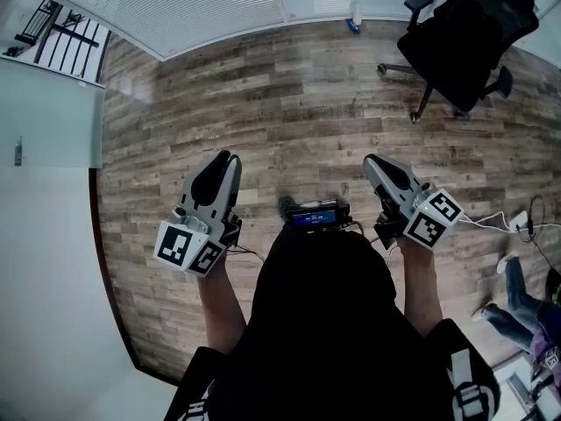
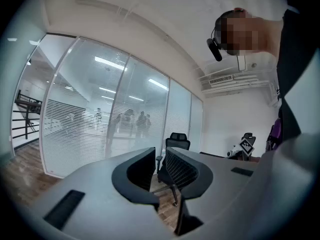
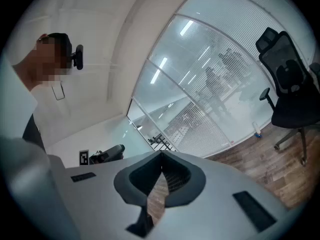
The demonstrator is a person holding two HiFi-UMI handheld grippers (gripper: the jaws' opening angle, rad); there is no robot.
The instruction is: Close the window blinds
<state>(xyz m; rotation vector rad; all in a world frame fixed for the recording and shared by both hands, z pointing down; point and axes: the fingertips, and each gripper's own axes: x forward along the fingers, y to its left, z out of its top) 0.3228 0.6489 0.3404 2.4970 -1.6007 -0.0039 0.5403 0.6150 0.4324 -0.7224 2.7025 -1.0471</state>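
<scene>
Head view, w/ both gripper views. Left gripper [image 1: 226, 158] is held level over the wood floor [image 1: 289, 95], left of the person's torso. In its own view the jaws stand a narrow slit apart, tips not meeting, nothing between them; only the floor and chair base show through the slit. Right gripper [image 1: 368, 159] is level on the opposite side, approx. same height. In its own view the jaw tips meet and it is fully closed and empty. Window blinds [image 1: 175, 7] hang behind the glass partition along the floor's far edge, toward its far-left corner, well apart from both grippers. The slats are horizontal and cover the lower part of the panes, w/ clear glass above (left gripper view). Figures [image 2: 132, 121] show dimly beyond the glass. A black office chair [image 1: 465, 33] stands at the floor's far-right corner, near the partition. A small bottle-like item [image 1: 353, 17] sits at the foot of the glass, just left of the chair. A device w/ blue screen [image 1: 316, 216] is at the person's chest, between the two grippers. A stair railing [image 1: 61, 33] lies beyond the floor's left edge. A second person's legs [image 1: 517, 301] are at the floor's right edge.
</scene>
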